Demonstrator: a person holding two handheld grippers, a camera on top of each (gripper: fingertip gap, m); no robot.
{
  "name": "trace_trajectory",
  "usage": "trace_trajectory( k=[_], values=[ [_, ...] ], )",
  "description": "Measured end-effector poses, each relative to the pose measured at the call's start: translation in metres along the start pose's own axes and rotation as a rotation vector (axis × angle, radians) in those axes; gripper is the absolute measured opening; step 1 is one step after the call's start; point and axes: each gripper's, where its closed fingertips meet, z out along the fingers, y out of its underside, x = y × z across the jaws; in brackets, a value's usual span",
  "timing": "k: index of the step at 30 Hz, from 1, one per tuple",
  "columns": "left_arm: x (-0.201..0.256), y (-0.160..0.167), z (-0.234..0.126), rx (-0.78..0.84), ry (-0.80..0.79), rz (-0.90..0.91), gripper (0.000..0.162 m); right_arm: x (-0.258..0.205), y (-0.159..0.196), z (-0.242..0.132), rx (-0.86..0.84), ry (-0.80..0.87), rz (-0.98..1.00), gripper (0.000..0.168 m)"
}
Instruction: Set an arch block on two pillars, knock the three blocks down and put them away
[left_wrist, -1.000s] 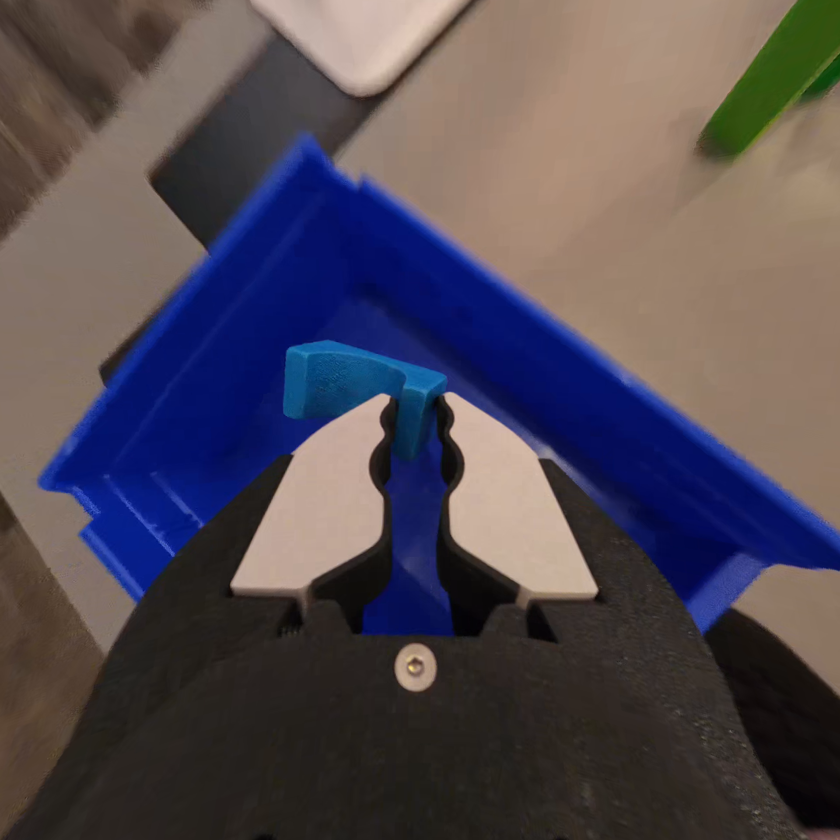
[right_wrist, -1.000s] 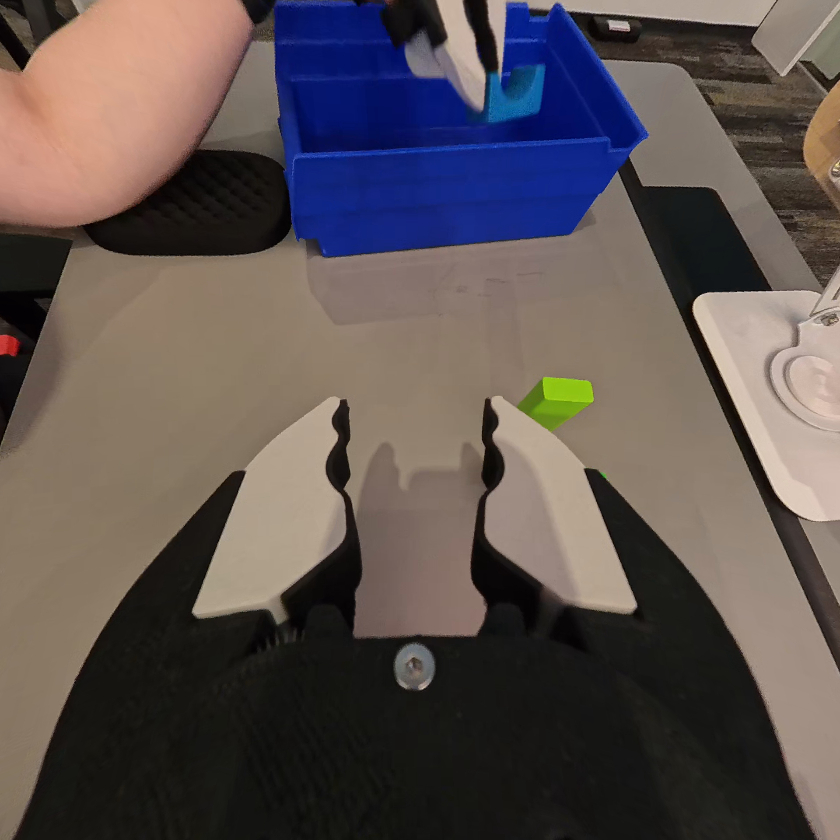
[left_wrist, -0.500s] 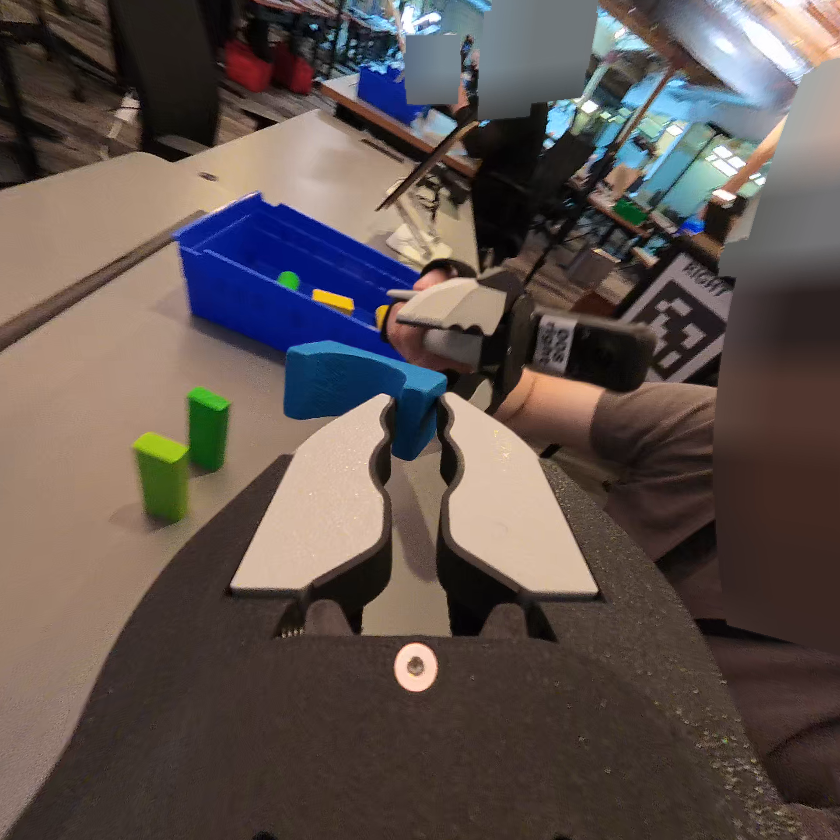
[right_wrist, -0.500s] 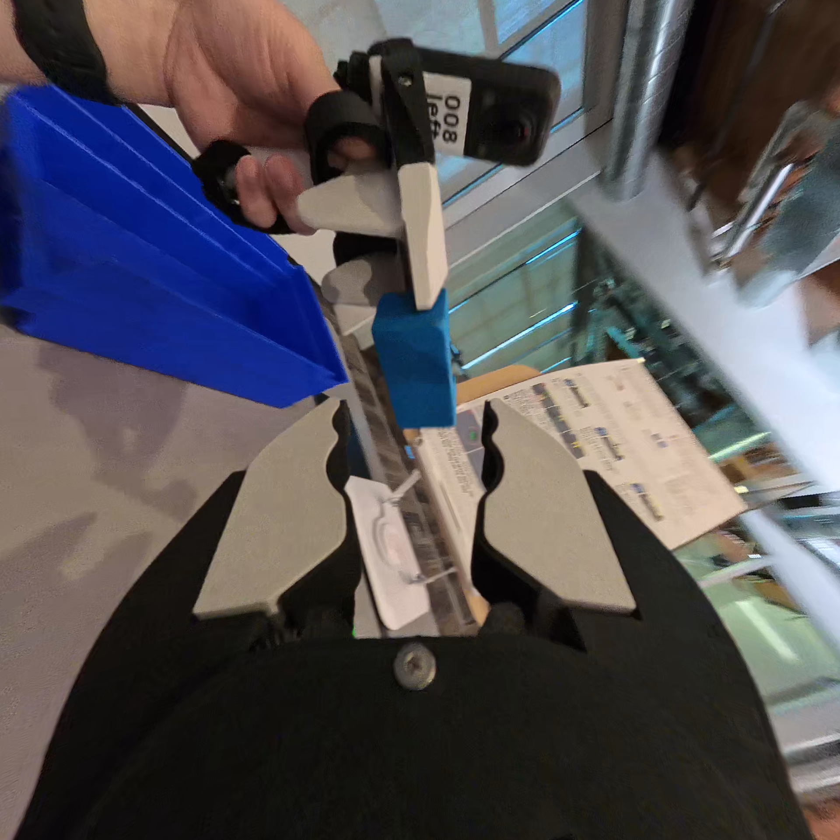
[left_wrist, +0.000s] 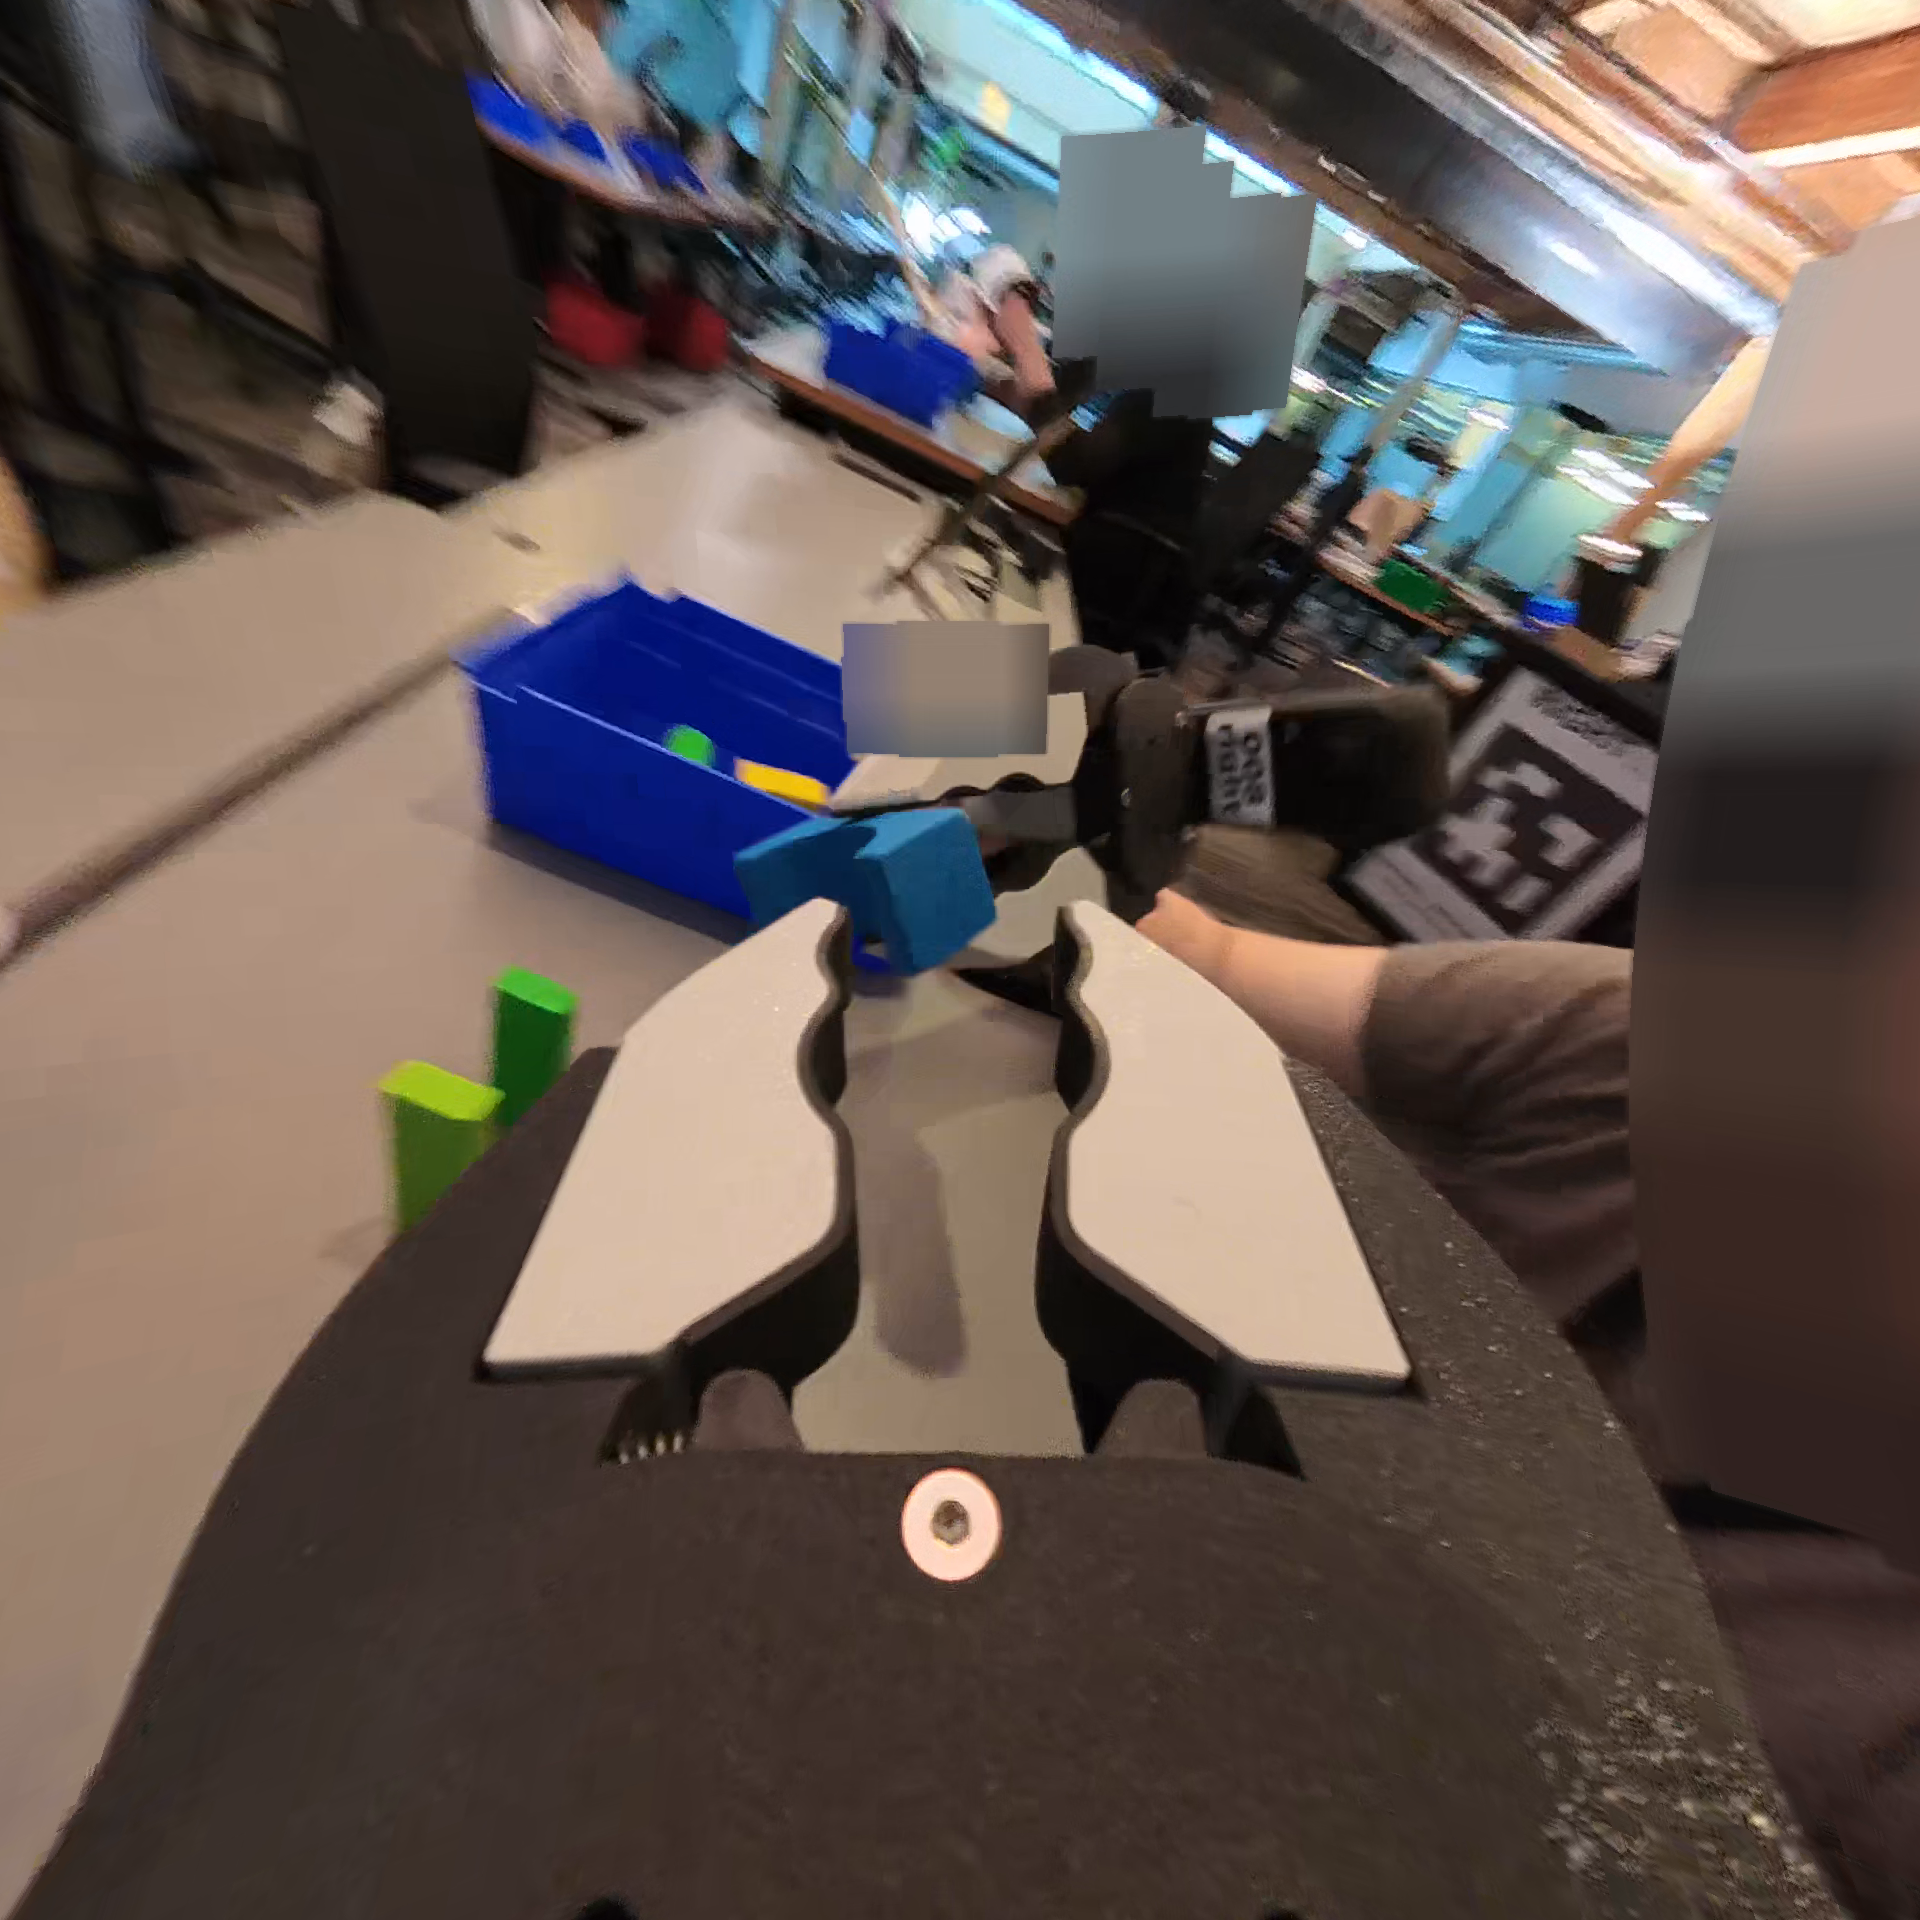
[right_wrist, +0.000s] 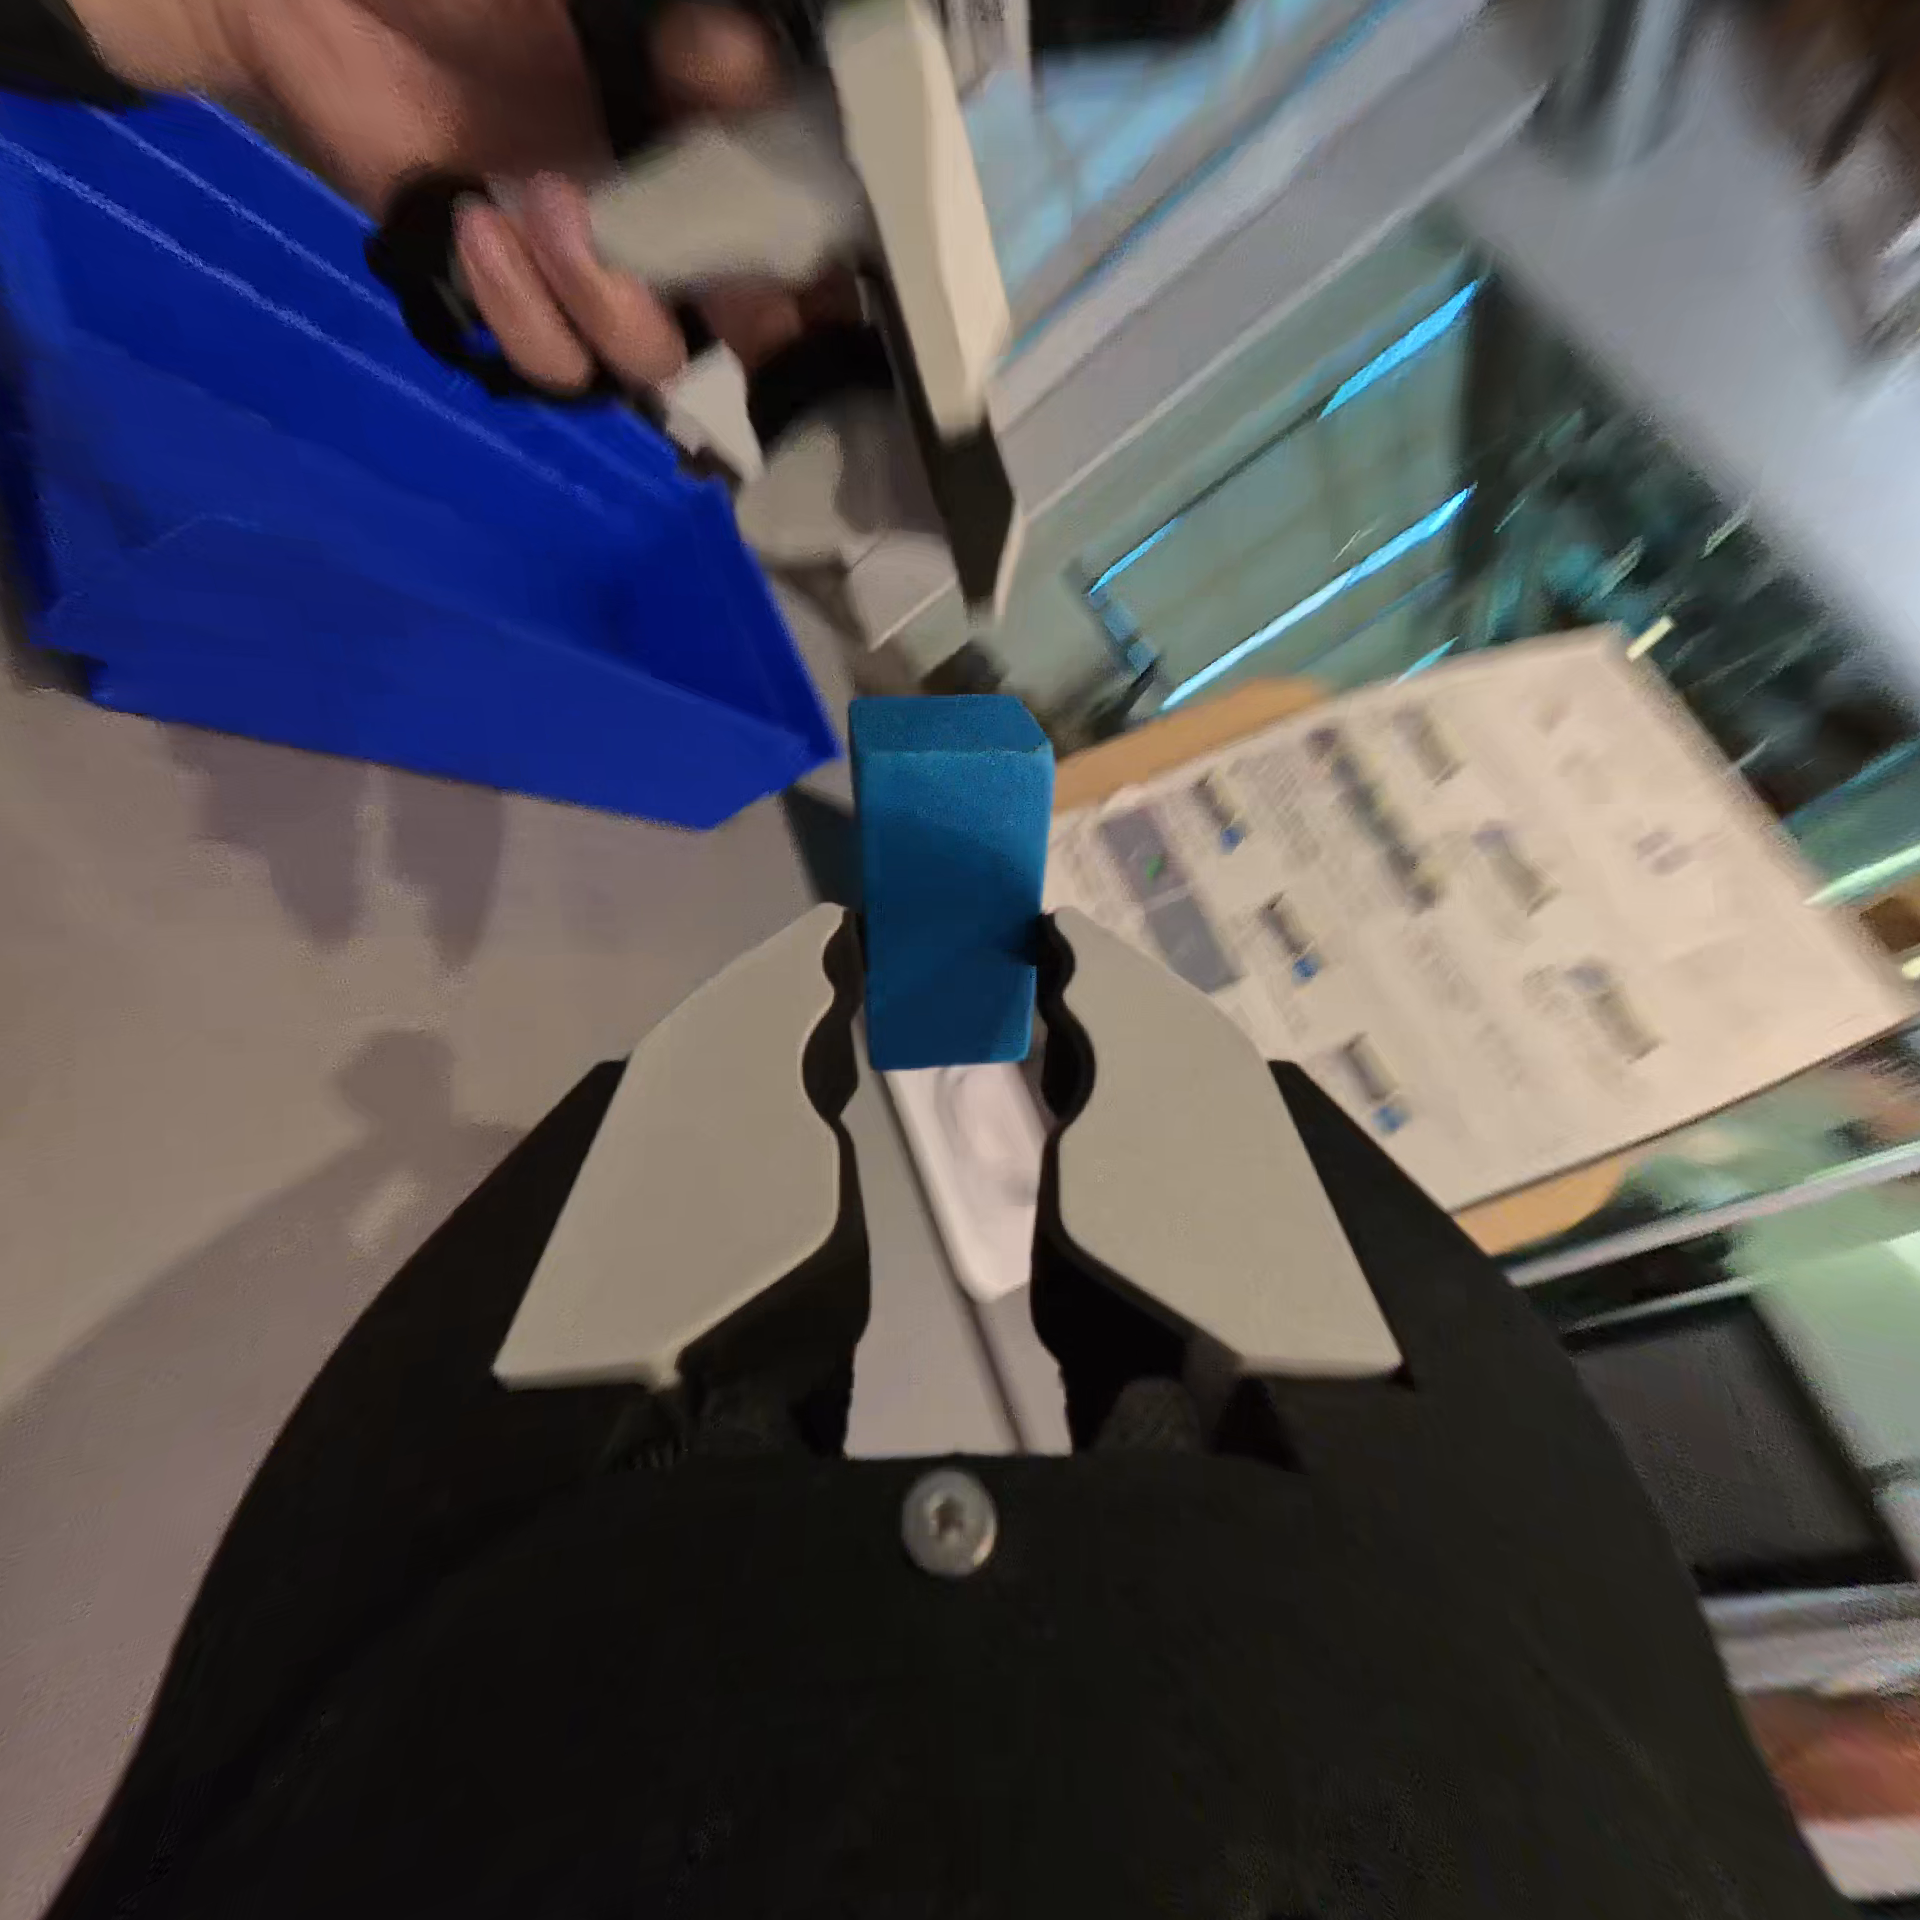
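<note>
The blue arch block (right_wrist: 951, 883) stands on end between my right gripper's (right_wrist: 945, 925) pads, and both pads press its sides. My left gripper (left_wrist: 945, 914) is open, and the same arch block (left_wrist: 904, 883) hangs just past its left fingertip, held from the far side by the right gripper's fingers (left_wrist: 997, 821). Two green pillars (left_wrist: 530, 1039) (left_wrist: 431, 1132) stand upright close together on the grey table (left_wrist: 208, 987) to the left. In the right wrist view one of the left gripper's fingers (right_wrist: 914, 260) shows above the block, clear of it.
A blue bin (left_wrist: 582, 769) stands on the table beyond the pillars, with a green block (left_wrist: 689, 743) and a yellow block (left_wrist: 779, 779) inside; it also shows in the right wrist view (right_wrist: 364, 582). A person's arm (left_wrist: 1351, 997) reaches in from the right. A printed sheet (right_wrist: 1455, 883) lies to the right.
The arch block passed from my left gripper to my right. The right pads closed on it, the left jaws opened and drew back from it.
</note>
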Motion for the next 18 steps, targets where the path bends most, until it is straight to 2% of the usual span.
trace_trajectory(
  k=[4,6,8,12,18],
  values=[
    [-0.015,-0.022,-0.043,0.119,-0.278,0.231,0.038,0.012,0.043,0.005,-0.254,-0.309,0.388,0.033],
    [-0.011,-0.032,-0.056,0.215,-0.345,0.316,0.039,0.007,0.065,0.011,-0.425,-0.49,0.476,0.033],
    [-0.008,-0.036,-0.062,0.244,-0.379,0.347,0.033,-0.002,0.079,0.015,-0.576,-0.664,0.474,0.033],
    [-0.01,-0.019,-0.053,0.114,-0.357,0.312,0.034,-0.011,0.102,0.026,-0.792,-0.844,0.39,0.033],
    [-0.016,-0.008,-0.046,0.036,-0.365,0.301,0.035,-0.022,0.126,0.042,-0.917,-0.918,0.328,0.033]
  ],
)
